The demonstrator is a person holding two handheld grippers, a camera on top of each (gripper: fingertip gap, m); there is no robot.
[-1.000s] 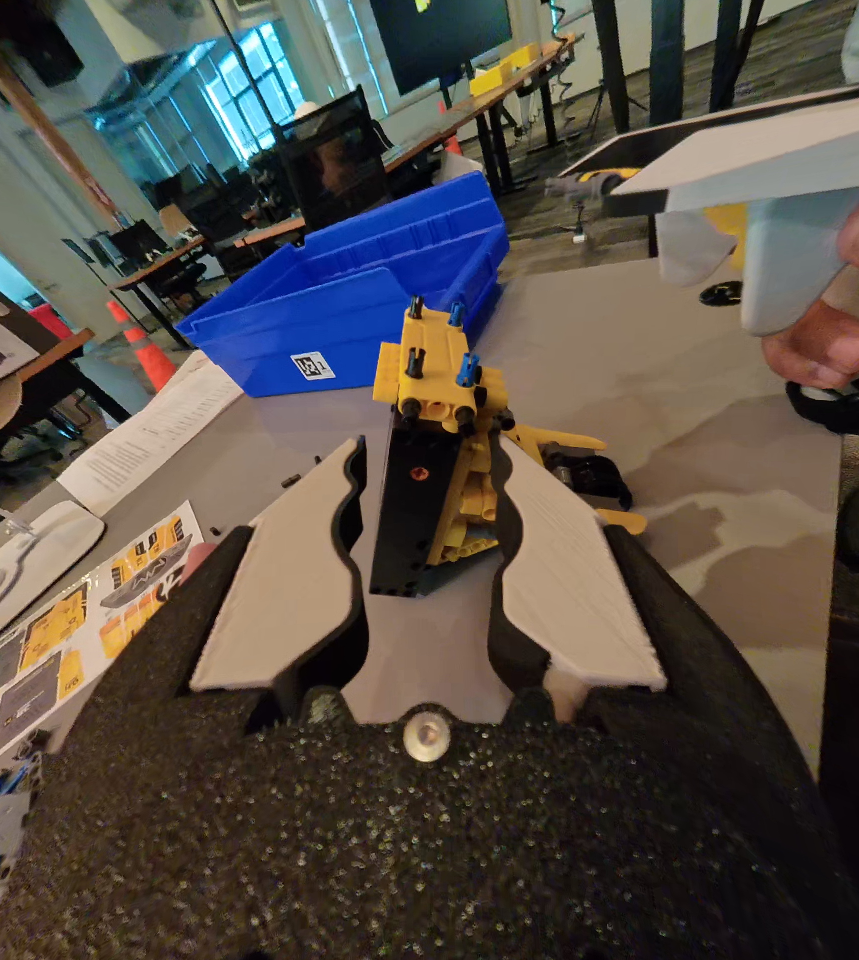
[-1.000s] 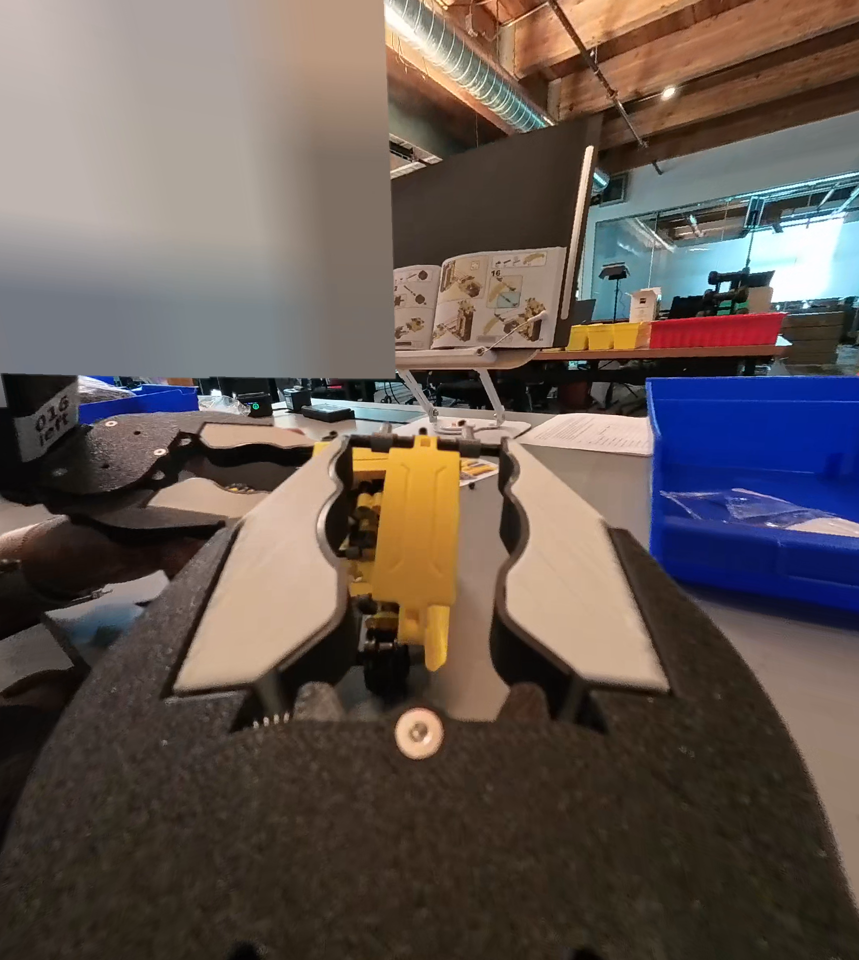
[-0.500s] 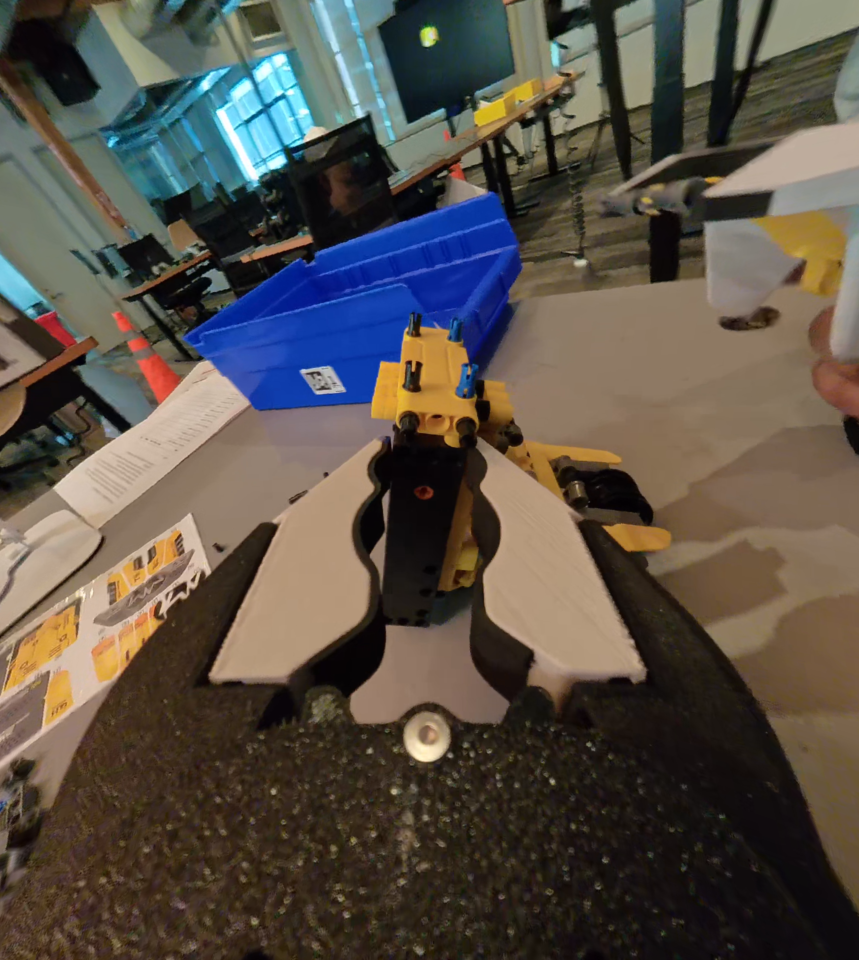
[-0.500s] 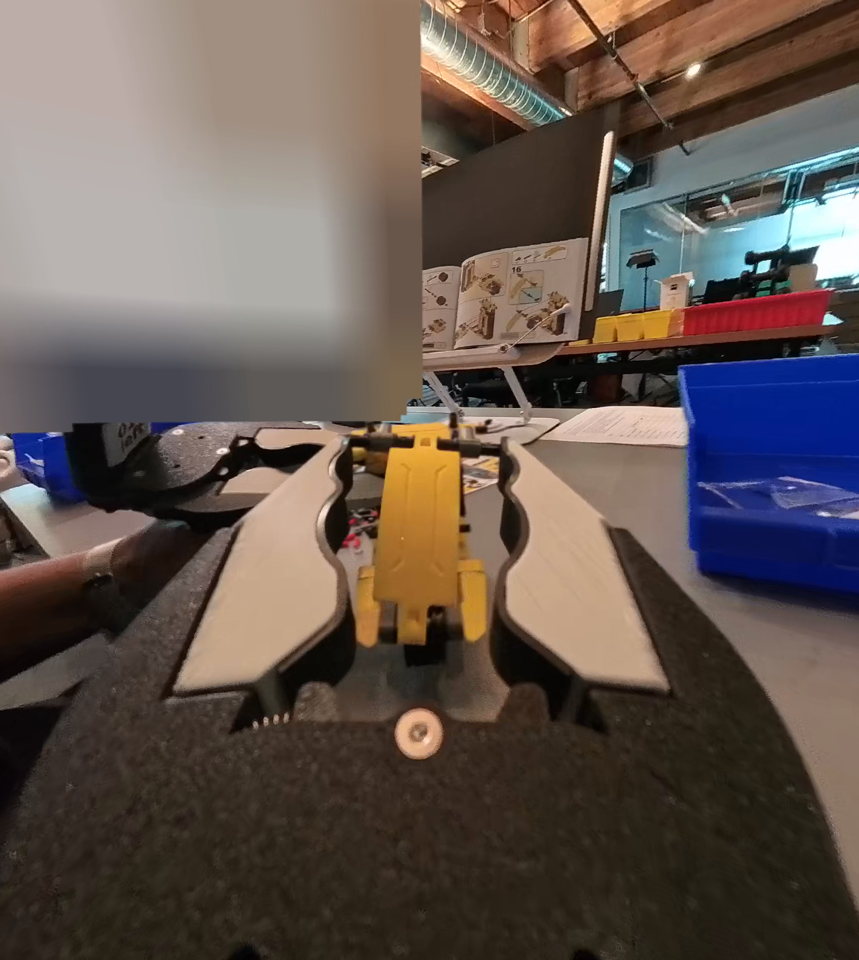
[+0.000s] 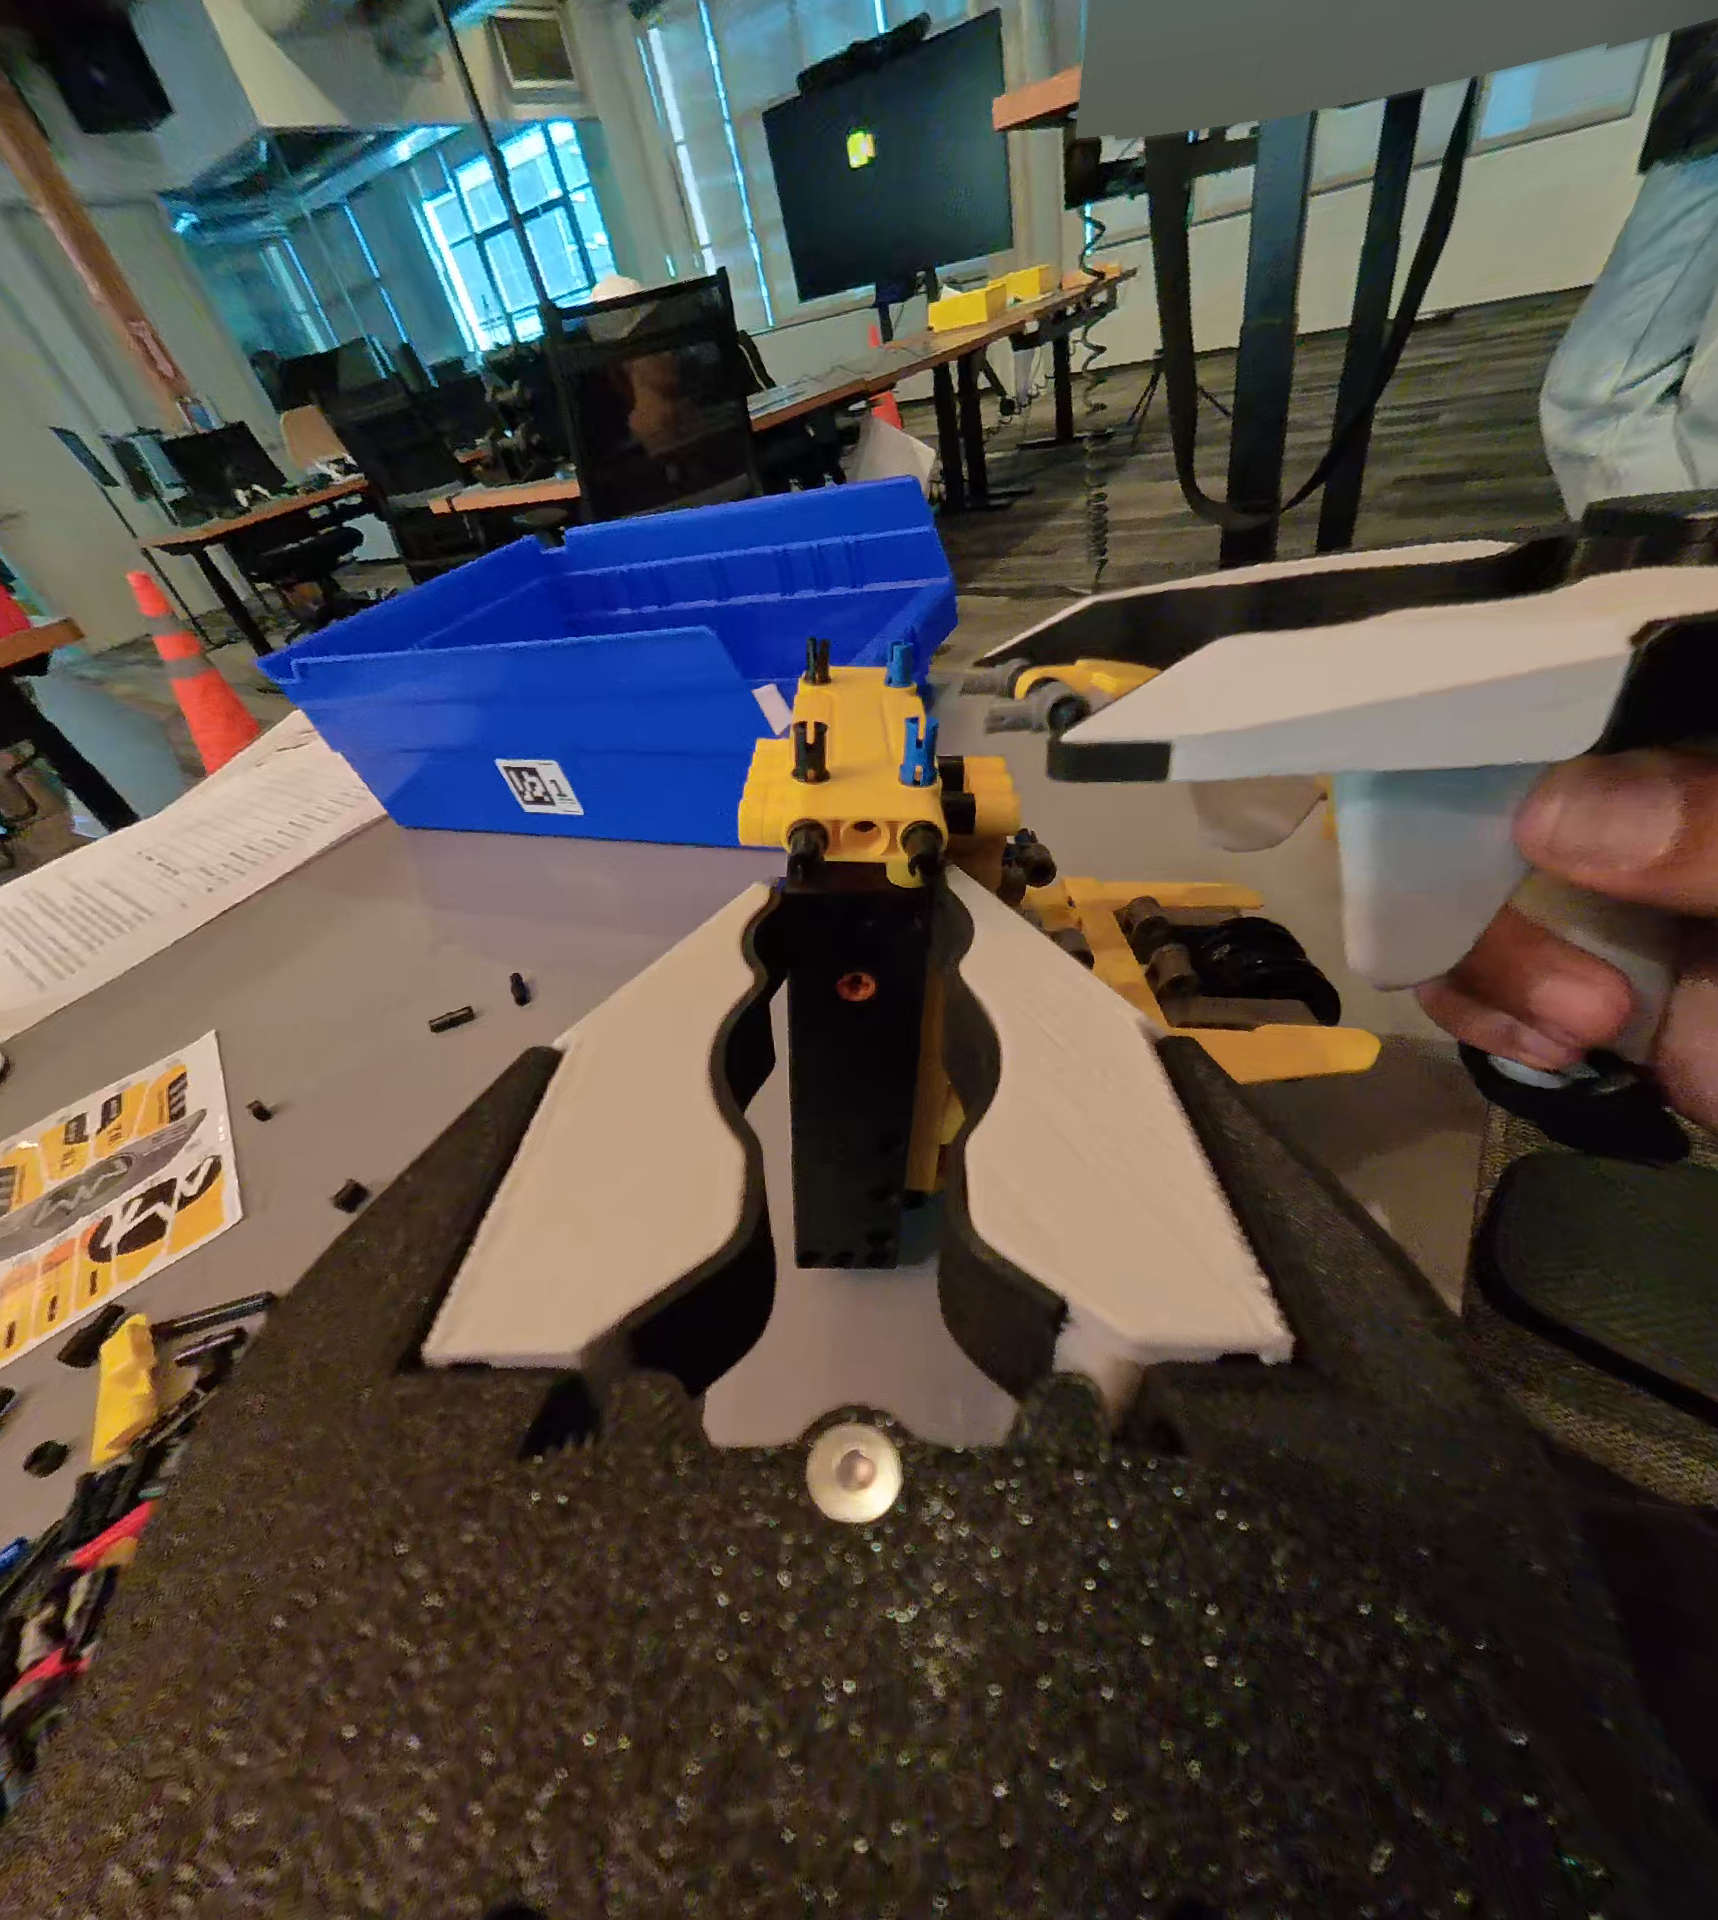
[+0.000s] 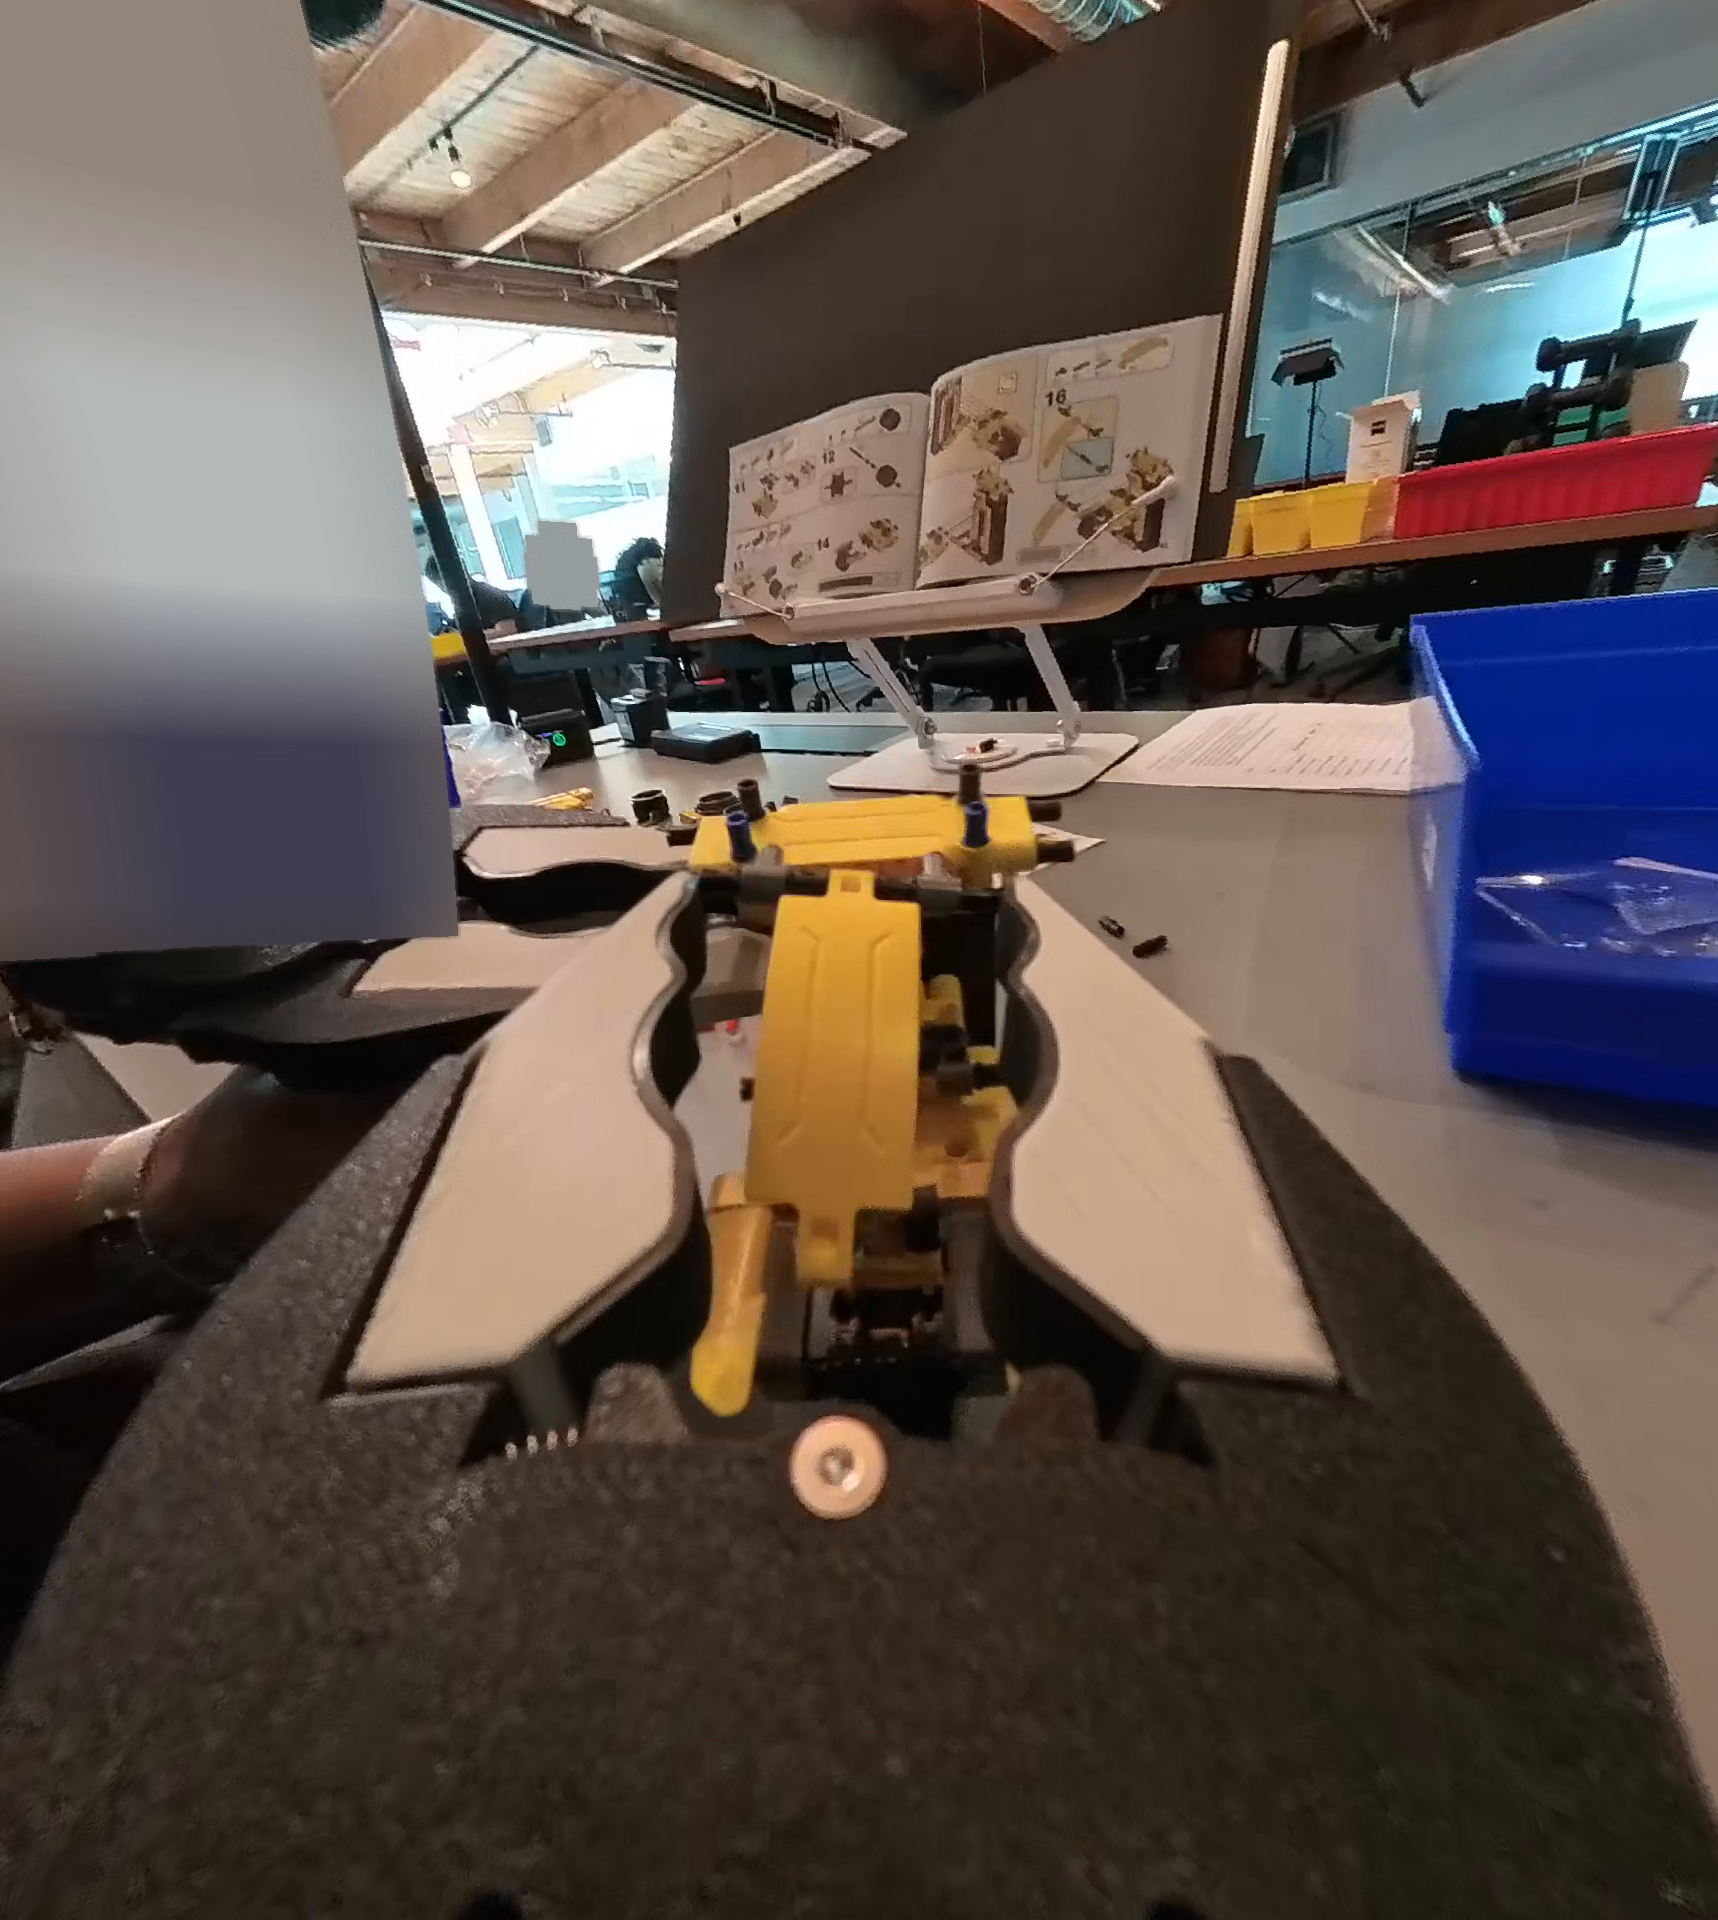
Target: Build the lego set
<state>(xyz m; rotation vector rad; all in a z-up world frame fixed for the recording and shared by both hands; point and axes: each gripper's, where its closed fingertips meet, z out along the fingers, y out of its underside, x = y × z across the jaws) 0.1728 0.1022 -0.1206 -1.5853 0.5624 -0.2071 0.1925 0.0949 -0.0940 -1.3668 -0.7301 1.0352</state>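
My left gripper [image 5: 860,914] is shut on the black block of a yellow-and-black brick model [image 5: 860,769] that stands on the grey table [image 5: 522,935]. The model's yellow top carries black and blue pins. Yellow arms and black wheels [image 5: 1239,966] lie to its right. My right gripper [image 6: 850,883], held by a hand, is shut on a yellow curved-panel piece [image 6: 834,1070] by its black cross bar. It hovers just right of the model's top [image 6: 855,831]. In the left wrist view the right gripper [image 5: 1031,701] shows with the piece [image 5: 1073,681].
A blue bin [image 5: 626,675] stands behind the model and shows in the right wrist view [image 6: 1613,883]. A sticker sheet [image 5: 55,1195], loose black pins [image 5: 450,1023] and a parts pile [image 5: 3,1610] lie left. A booklet on a stand [image 6: 969,478] stands far back. My left and right fingertips are right by each other.
My left gripper was open around the model's black block and has shut on it. My right gripper has moved in toward the model's top with the yellow piece, which has swung between its fingers.
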